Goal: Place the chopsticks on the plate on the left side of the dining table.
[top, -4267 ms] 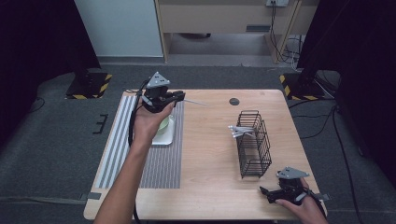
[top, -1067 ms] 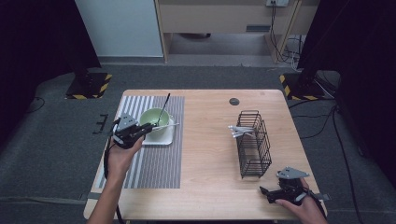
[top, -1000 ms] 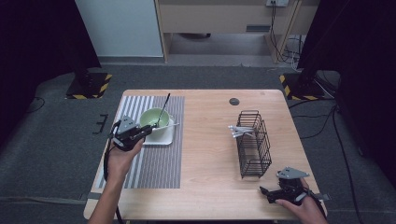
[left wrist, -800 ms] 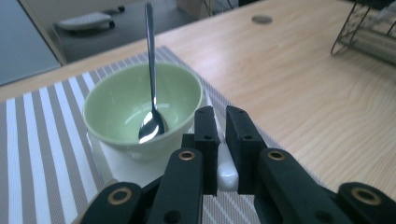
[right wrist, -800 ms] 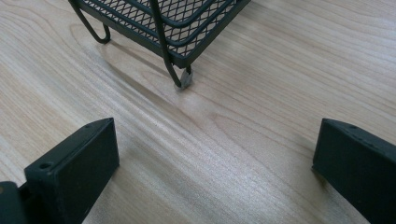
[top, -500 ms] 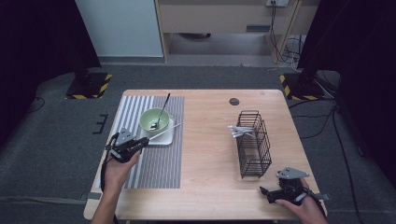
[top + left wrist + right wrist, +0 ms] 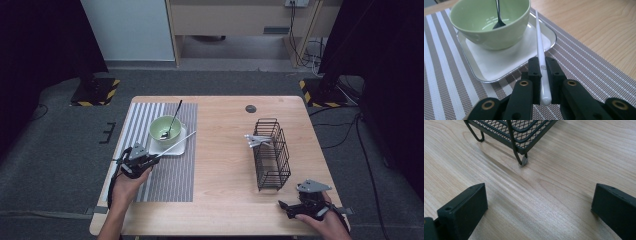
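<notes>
We sat at a pale wooden table (image 7: 225, 200) on grey carpet, dark curtains at both sides and a cabinet beyond. A striped placemat (image 7: 172, 175) lay under our left gripper (image 7: 543, 75), whose jaws were clamped on the butt of a white chopstick (image 7: 539, 42). Its tip reached ahead of the fingers, resting on the rim of a white square plate (image 7: 499, 65) beside a green bowl (image 7: 489, 30) holding a dark spoon (image 7: 498, 15). We judged a place setting under way; letting go cleanly seemed next. Our right gripper (image 7: 539, 207) rested with jaws wide apart, a wire rack (image 7: 519, 130) just ahead of them.
</notes>
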Demonstrator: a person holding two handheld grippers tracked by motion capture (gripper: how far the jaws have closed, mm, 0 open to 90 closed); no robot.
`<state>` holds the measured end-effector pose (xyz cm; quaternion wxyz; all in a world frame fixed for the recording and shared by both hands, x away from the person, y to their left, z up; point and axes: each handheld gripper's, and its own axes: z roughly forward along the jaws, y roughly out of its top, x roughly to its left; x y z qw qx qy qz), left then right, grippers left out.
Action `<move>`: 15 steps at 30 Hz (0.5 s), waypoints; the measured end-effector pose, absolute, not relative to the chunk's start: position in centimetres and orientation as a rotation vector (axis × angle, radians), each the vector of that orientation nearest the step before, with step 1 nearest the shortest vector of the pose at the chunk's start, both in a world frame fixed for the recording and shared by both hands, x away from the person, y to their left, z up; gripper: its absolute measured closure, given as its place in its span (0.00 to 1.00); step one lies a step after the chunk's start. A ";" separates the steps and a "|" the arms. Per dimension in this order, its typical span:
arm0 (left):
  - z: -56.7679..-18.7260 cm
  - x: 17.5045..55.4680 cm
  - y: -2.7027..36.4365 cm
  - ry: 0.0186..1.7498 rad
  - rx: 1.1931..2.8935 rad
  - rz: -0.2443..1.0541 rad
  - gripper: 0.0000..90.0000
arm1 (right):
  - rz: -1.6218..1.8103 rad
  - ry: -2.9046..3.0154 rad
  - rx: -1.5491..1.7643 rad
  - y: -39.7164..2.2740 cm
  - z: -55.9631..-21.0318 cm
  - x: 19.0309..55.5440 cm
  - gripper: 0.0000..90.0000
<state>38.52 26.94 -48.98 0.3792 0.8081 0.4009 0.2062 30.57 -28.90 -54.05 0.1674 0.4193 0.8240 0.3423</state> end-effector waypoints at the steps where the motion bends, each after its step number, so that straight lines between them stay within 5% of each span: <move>1: -49.3 38.6 27.0 1.031 2.070 0.524 0.92 | 0.974 2.345 1.193 -28.9 -54.1 30.6 0.00; 15: -50.7 38.9 26.2 1.013 2.163 0.510 0.92 | 0.975 2.346 1.192 -28.9 -54.1 30.6 0.00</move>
